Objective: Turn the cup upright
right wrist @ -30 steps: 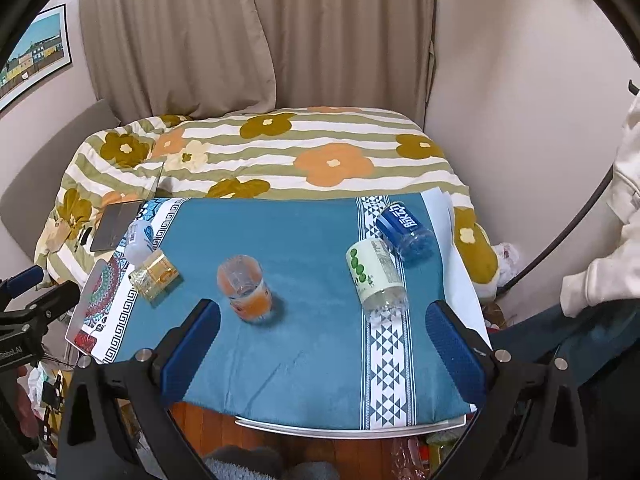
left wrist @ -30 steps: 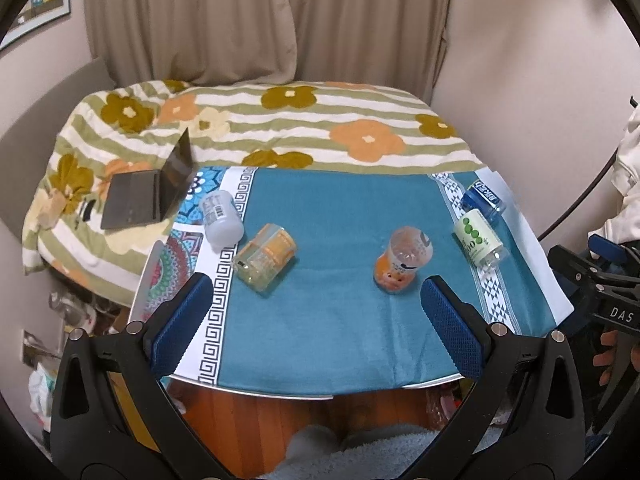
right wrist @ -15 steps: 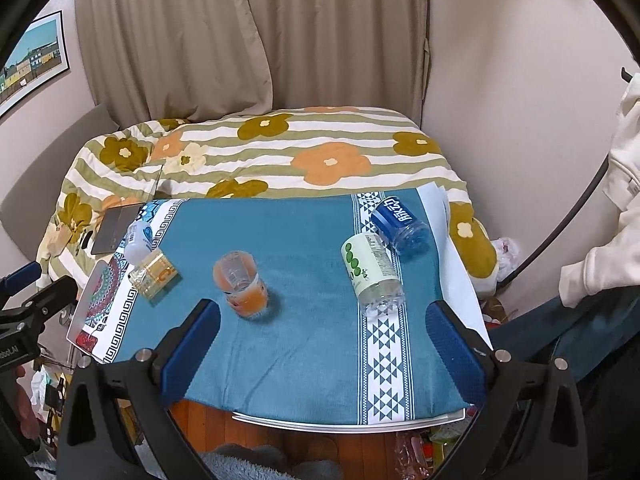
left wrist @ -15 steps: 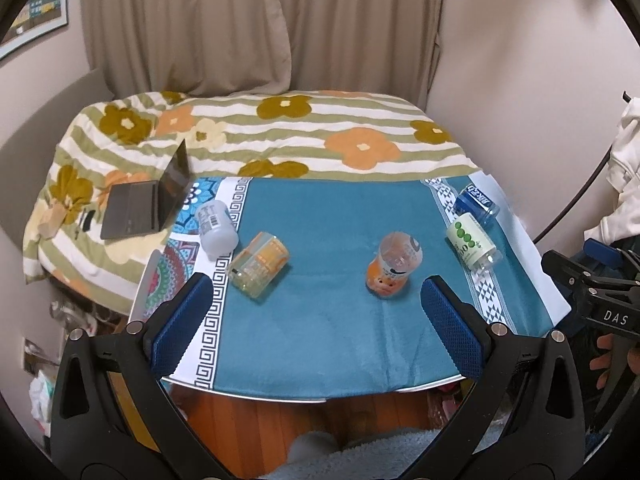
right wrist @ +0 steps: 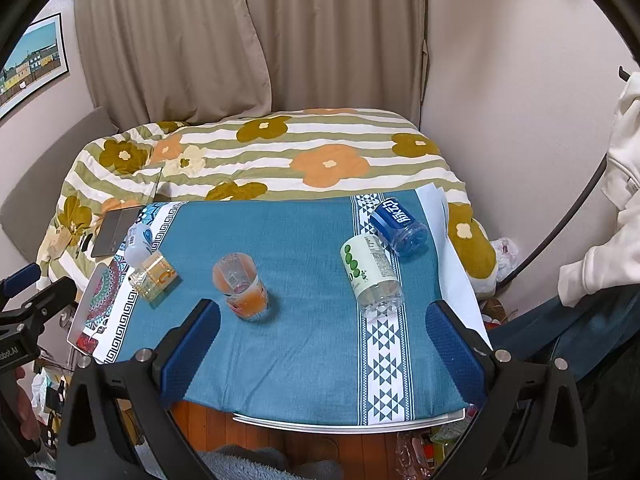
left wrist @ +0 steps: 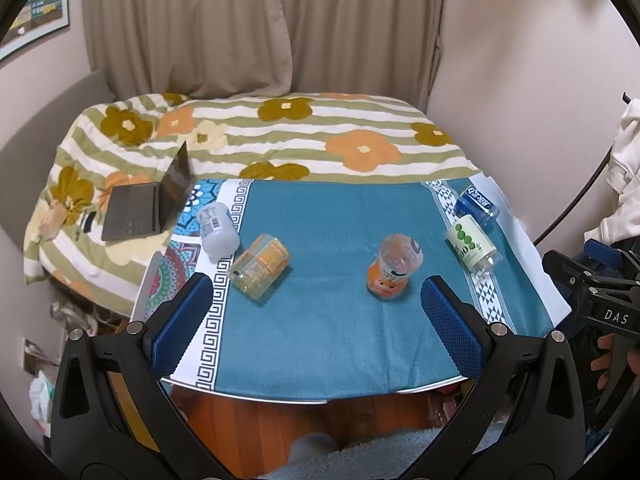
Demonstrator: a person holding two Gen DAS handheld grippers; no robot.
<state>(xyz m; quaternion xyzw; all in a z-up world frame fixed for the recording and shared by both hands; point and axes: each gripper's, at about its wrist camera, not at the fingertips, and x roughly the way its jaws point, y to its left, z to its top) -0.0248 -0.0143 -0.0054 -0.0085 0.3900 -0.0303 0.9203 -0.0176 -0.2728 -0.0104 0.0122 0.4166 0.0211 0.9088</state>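
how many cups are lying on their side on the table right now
4. A white cup and a yellow-orange cup lie side by side at the left edge of the teal cloth; a green-dotted cup and a blue cup at the right. The orange cup stands.

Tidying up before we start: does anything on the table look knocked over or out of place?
Yes. Four containers lie on their sides on the blue cloth: the white one, yellow one, green-labelled one and blue-labelled one. Only the orange cup stands.
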